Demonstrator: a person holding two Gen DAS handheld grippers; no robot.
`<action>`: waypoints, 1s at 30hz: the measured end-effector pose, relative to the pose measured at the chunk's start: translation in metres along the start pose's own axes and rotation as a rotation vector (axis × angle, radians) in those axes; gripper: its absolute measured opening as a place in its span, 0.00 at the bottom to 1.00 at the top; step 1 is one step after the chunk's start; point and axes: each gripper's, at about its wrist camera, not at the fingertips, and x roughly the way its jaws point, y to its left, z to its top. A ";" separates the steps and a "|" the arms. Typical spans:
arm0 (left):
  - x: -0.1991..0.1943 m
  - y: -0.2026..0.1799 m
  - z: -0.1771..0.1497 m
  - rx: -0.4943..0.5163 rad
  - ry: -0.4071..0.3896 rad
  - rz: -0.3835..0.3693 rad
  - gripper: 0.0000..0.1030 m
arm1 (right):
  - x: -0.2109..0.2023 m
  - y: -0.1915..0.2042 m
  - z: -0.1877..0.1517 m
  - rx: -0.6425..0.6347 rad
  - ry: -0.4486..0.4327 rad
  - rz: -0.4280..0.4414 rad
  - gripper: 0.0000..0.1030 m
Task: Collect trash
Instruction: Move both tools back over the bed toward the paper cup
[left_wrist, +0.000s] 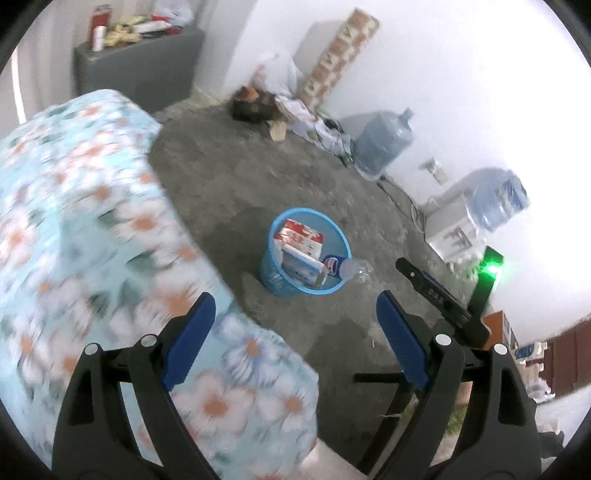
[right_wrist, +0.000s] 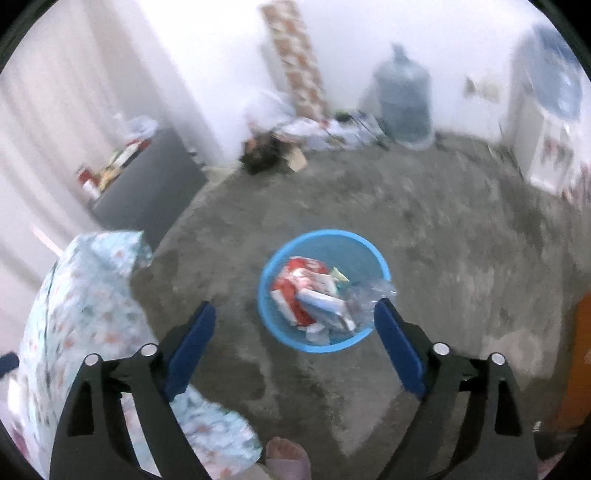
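Observation:
A blue plastic waste basket (left_wrist: 280, 286) (right_wrist: 273, 325) stands on the grey concrete floor. It holds red-and-white cartons (left_wrist: 301, 236) (right_wrist: 299, 275) and a crushed clear plastic bottle (left_wrist: 351, 268) (right_wrist: 364, 295) that leans over its rim. My left gripper (left_wrist: 295, 306) is open and empty, above and short of the basket. My right gripper (right_wrist: 295, 314) is open and empty, right above the basket. The other gripper's black finger (left_wrist: 424, 284) shows at the right of the left wrist view.
A bed with a floral blue cover (left_wrist: 74, 221) (right_wrist: 85, 302) fills the left. A grey cabinet (left_wrist: 140, 62) (right_wrist: 147, 184) with clutter stands behind. Water jugs (left_wrist: 384, 140) (right_wrist: 404, 99), a white dispenser (left_wrist: 454, 225) (right_wrist: 543, 147) and a litter pile (left_wrist: 280, 107) (right_wrist: 295, 136) line the wall. A bare foot (right_wrist: 288, 458) shows below.

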 end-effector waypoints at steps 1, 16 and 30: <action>-0.010 0.004 -0.007 -0.008 -0.021 0.012 0.82 | -0.010 0.015 -0.004 -0.040 -0.010 0.006 0.88; -0.125 0.082 -0.098 -0.104 -0.244 0.310 0.82 | -0.062 0.213 -0.112 -0.432 0.152 0.383 0.92; -0.168 0.138 -0.135 -0.224 -0.327 0.410 0.82 | -0.045 0.261 -0.181 -0.716 0.195 0.306 0.94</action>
